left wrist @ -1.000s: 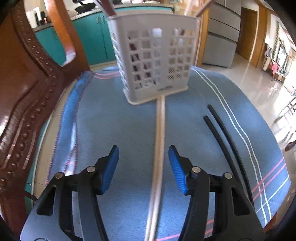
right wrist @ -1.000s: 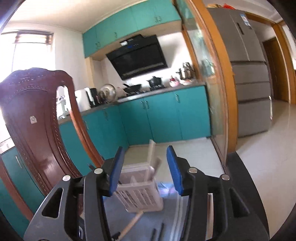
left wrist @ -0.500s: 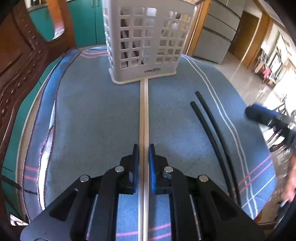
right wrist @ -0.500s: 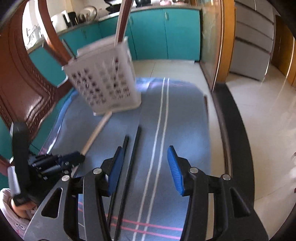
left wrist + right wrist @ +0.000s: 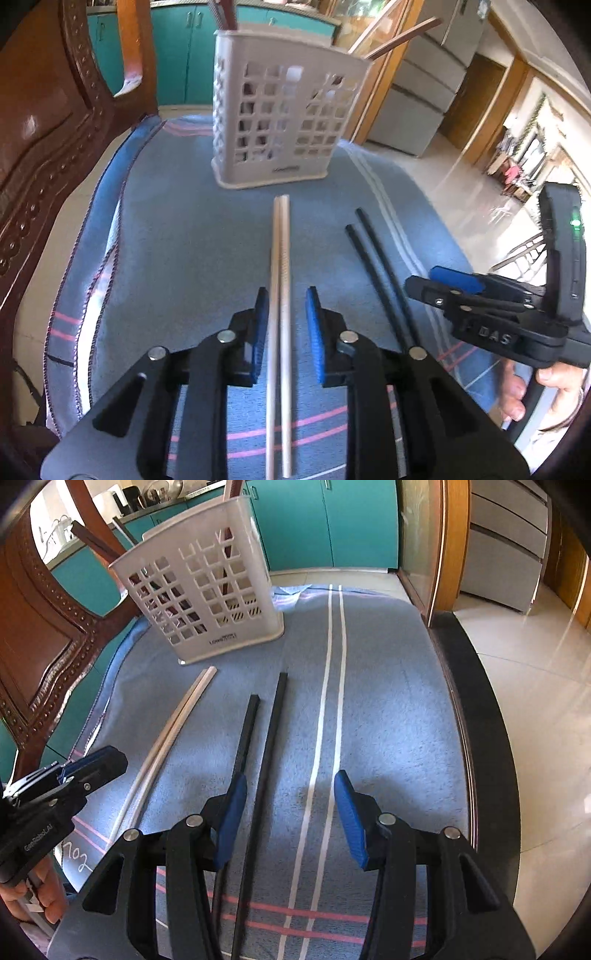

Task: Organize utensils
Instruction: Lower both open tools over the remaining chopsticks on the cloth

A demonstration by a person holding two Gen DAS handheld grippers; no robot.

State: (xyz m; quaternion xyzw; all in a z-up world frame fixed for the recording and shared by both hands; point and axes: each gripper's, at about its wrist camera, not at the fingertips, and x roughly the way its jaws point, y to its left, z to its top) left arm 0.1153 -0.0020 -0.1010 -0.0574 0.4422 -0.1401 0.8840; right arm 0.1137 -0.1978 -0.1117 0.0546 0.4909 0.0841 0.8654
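1. Half a second ago the left gripper (image 5: 283,334) had its pads pressed on the pale chopsticks (image 5: 279,295); now its jaws stand spread, with a gap on each side of the pair.
2. Since then the pale chopsticks' far tips have ended up short of the basket (image 5: 280,122), where before they reached its base.
3. The right gripper (image 5: 288,812) has come lower over the cloth (image 5: 388,720) than it was half a second ago.
4. In the left view a brown chair (image 5: 48,122) fills the 9 to 11 o'clock edge.
5. The blue cloth covers the table, with pink stripes near 6 o'clock and white stripes running toward 1 o'clock.
6. The white basket stands upright on the cloth at 12 o'clock; brown sticks (image 5: 400,38) poke out of its top.
7. The pale chopsticks lie side by side, touching, and run from 6 o'clock toward the basket.
8. The black chopsticks (image 5: 376,266) lie just beside each other at 3 o'clock of the pale pair, apart from it.
9. The right gripper shows at 4 o'clock in the left view, held by a hand (image 5: 532,391).
10. In the right view the left gripper (image 5: 92,766) sits at 8 o'clock, near the pale chopsticks (image 5: 173,731).
11. The right gripper's jaws are spread wide and hold nothing.
12. One black chopstick (image 5: 267,746) runs between its blue pads (image 5: 351,816); the other (image 5: 245,734) passes by the left pad.
13. The basket (image 5: 207,590) sits at 11 o'clock, tilted in this view.
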